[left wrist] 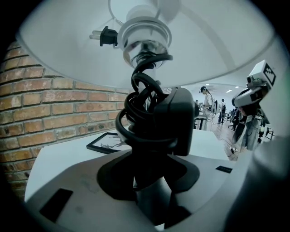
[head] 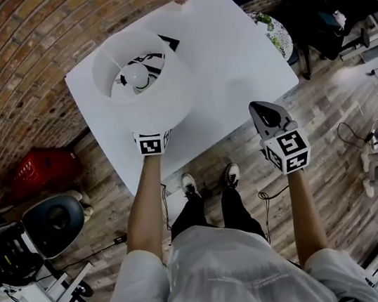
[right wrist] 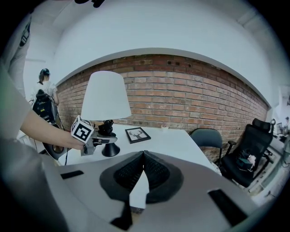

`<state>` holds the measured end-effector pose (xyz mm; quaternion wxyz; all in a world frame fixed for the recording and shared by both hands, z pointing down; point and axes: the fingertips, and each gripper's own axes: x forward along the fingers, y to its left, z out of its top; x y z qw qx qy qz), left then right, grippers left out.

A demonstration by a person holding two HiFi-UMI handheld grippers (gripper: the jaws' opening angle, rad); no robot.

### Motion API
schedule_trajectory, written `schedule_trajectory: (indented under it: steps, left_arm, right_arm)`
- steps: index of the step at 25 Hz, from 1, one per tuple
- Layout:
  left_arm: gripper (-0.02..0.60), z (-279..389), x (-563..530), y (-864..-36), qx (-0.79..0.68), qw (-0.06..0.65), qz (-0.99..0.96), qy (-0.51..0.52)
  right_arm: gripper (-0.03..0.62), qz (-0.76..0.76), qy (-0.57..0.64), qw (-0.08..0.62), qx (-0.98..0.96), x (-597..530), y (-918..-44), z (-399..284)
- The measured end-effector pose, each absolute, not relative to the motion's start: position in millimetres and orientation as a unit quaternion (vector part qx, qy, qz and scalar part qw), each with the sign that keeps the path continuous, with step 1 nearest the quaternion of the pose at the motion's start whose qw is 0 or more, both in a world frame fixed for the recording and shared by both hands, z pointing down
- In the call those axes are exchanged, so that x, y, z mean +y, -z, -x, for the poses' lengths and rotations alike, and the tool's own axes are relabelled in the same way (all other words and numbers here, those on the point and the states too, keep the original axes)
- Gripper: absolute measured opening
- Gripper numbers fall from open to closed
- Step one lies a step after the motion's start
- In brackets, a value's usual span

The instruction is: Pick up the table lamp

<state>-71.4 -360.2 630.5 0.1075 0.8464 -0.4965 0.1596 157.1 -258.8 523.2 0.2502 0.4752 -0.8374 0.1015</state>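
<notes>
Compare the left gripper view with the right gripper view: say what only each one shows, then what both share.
Left gripper view only: the underside of the shade, with the socket and the plug. Right gripper view only: the shade's outside, the lamp base and the chairs. Both: the lamp, the left gripper closed on its stem, the right gripper shut and empty, the frame, the table and the brick wall.

White shirt (head: 222,269), black trousers (head: 217,213), white shoes (head: 189,182); grey right gripper (head: 256,107), marker cube (head: 287,151).
</notes>
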Motion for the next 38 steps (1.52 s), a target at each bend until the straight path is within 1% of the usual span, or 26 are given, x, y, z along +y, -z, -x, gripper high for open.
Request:
schedule_trajectory:
  steps: [11,21,29,38]
  left_arm:
    - [0.140,78,-324,-588,-0.508,0.096,-0.840,-0.165]
    - [0.140,65,-279,-536,-0.494,0.085,-0.848,-0.171]
    - [0.140,57,-260,-494,-0.493,0.066,-0.855,-0.148]
    - [0.140,70,-250,-454,-0.501,0.041,-0.853,-0.141]
  right_arm:
    - [0.003,-0.471,-0.071,0.223,-0.850,-254,-483,-165]
    - [0.003,-0.465,-0.034,0.197,-0.862,-245,-437,-166]
    - [0.003,-0.465,-0.013,0.187,-0.865,-239,-406,-164]
    - [0.003,-0.453,0.014,0.171,-0.875,-238,-377,-151]
